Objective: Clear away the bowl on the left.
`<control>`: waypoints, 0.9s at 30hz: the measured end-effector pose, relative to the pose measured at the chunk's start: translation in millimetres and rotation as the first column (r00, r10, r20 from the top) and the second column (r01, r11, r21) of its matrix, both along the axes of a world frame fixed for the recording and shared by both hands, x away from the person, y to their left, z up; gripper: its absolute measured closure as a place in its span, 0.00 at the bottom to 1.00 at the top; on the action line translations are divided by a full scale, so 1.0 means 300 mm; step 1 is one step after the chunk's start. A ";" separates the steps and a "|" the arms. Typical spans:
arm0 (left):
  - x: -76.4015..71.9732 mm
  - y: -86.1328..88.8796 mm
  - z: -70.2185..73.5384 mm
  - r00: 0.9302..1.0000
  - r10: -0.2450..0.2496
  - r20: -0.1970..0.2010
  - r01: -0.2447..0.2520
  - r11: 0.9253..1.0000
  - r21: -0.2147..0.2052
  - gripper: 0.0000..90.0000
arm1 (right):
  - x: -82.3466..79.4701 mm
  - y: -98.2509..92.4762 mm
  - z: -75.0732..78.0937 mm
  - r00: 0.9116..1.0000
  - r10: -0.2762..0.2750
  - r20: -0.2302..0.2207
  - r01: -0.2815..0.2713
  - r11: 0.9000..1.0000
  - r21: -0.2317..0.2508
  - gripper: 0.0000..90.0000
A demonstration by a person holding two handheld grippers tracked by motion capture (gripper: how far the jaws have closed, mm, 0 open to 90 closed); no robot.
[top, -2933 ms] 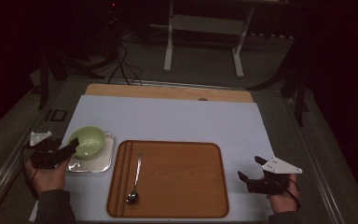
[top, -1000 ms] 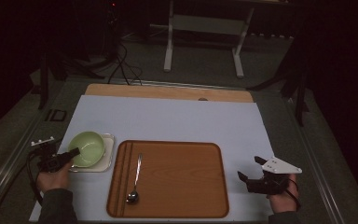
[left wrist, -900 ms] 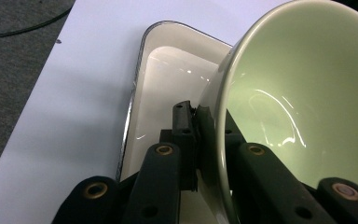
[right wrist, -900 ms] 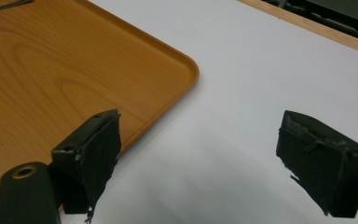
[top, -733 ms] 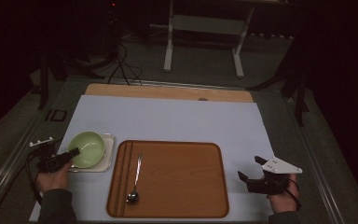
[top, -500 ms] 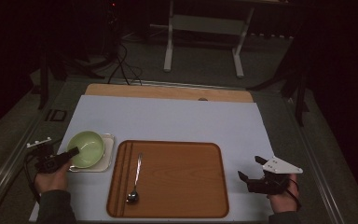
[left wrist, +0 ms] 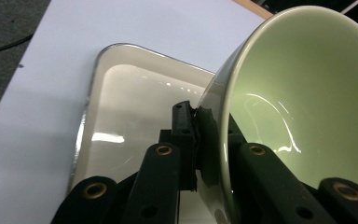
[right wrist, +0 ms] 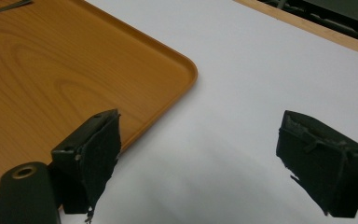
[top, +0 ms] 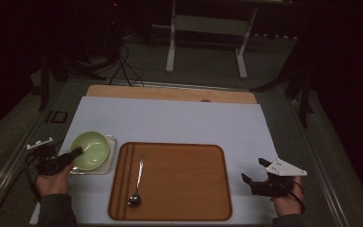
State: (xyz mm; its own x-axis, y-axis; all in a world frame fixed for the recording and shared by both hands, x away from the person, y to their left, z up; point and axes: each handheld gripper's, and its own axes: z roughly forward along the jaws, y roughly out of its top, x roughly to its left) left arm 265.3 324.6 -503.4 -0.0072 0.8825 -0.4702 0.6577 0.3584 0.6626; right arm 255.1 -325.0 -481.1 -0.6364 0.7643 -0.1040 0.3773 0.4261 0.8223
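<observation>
**benchwatcher:** Two hand-held grippers here. Is the left hand-held gripper [top: 75, 153] actually holding the green bowl [top: 90, 149]?

**tray_guy:** Yep, jaws nearly closed and pinching the bowl's near rim, one pad outside [left wrist: 185, 135] and one inside. Bowl sits tipped over the white dish [left wrist: 121, 107], at the bench's [top: 179, 120] left. The wooden tray [top: 179, 184] lies just to its right, so I'd guess that's where it goes.

**benchwatcher:** And the right hand-held gripper [right wrist: 214, 158]?

**tray_guy:** Jaws wide apart, holding nothing, hovering past the tray's right edge.
</observation>
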 end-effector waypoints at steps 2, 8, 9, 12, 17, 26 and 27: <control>-0.001 -0.009 0.006 1.000 -0.009 0.008 0.009 1.000 -0.004 0.93 | 0.000 0.000 0.000 1.000 0.000 0.000 0.000 1.000 0.000 0.15; -0.003 -0.035 0.024 0.999 -0.040 0.023 0.040 0.999 -0.002 0.93 | 0.000 -0.002 0.001 1.000 -0.001 0.000 0.001 1.000 0.000 0.15; -0.003 -0.043 0.028 0.999 -0.045 0.028 0.045 0.999 0.001 0.93 | 0.000 -0.003 0.001 1.000 -0.001 0.000 0.001 1.000 0.000 0.15; -0.001 -0.059 0.036 0.998 -0.063 0.029 0.063 0.998 0.004 0.93 | 0.000 -0.003 0.001 1.000 0.000 0.000 0.000 1.000 0.000 0.15; 0.006 -0.088 0.037 0.996 -0.091 0.013 0.091 0.996 0.015 0.93 | 0.000 -0.003 0.001 1.000 -0.001 0.001 0.001 1.000 0.001 0.15; 0.017 -0.145 0.039 0.990 -0.139 0.002 0.139 0.990 0.029 0.93 | 0.000 -0.003 0.001 1.000 -0.001 -0.001 0.001 1.000 0.000 0.15; 0.018 -0.151 0.039 0.990 -0.144 -0.001 0.144 0.989 0.028 0.93 | 0.000 -0.003 0.001 1.000 0.000 -0.001 0.000 1.000 0.000 0.15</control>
State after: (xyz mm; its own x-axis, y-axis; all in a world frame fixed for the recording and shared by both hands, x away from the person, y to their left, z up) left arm 270.7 279.2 -491.8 0.1218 0.8869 -0.4456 0.7003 0.2413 0.6718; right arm 255.0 -325.9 -480.8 -0.6364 0.7644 -0.1034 0.3779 0.4258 0.8221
